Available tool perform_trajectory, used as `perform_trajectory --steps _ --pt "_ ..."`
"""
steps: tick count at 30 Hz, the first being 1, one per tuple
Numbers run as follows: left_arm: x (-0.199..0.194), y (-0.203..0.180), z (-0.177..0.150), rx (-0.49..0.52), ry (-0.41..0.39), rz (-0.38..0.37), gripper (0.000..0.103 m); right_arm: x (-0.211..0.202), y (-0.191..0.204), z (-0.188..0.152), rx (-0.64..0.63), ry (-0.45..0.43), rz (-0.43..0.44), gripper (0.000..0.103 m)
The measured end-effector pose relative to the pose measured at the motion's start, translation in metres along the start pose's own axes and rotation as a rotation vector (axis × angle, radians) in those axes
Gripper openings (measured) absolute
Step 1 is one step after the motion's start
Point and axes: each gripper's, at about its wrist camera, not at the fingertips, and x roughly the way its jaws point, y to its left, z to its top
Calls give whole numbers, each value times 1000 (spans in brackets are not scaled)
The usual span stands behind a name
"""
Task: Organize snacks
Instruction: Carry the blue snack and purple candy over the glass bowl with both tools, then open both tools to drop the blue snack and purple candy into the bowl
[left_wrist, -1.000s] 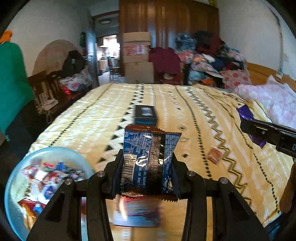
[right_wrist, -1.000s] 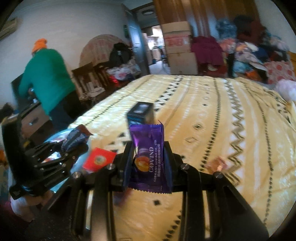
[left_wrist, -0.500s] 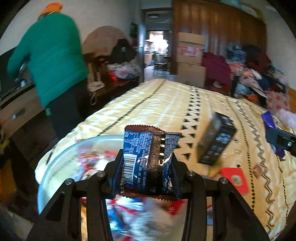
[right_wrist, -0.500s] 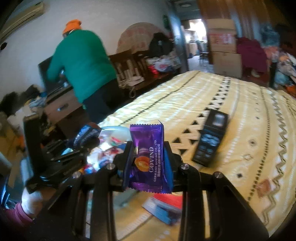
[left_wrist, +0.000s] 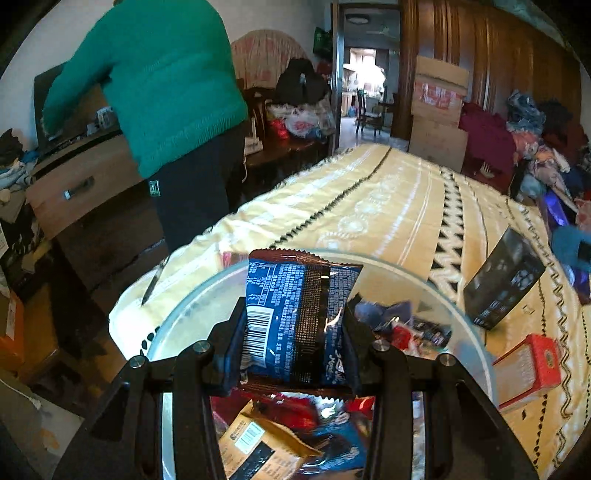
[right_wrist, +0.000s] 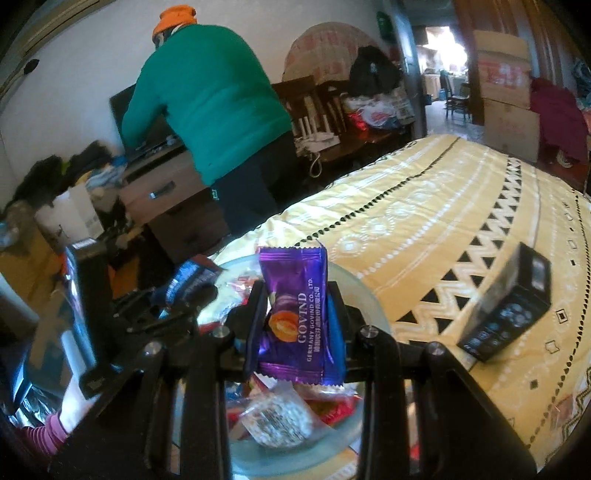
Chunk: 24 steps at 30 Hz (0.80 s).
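Both loaded: left gripper (left_wrist: 295, 332) pinches blue snack packet (left_wrist: 295, 317), right gripper (right_wrist: 297, 325) pinches purple candy (right_wrist: 299, 314), both above glass bowl (left_wrist: 424, 280); black box (left_wrist: 502, 284) at 2 o'clock.

Daylight pours from the doorway (left_wrist: 364, 70) at twelve o'clock in the left wrist view and one o'clock in the right, blown out to white there, while the room stays moderately bright and the floor at eight o'clock lies in shadow. Fisheye bending curves the bed (right_wrist: 461, 206) and blackens the corners. The snacks in the glass bowl (left_wrist: 207, 295) are motion-smeared, glare glints on the blue packet (left_wrist: 299, 317), and the purple wrapper (right_wrist: 295, 314) stays sharp.
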Motion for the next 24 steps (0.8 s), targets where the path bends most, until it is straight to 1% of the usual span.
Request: perform_trajectory --steps 3,8,24 --pt "12 0 -4 13 34 6 45 13 1 1 14 17 15 32" --pt "24 1 -6 15 59 6 45 26 2 0 32 44 25 32" --pt "31 5 -5 12 65 -7 45 48 10 -5 27 82 32 32"
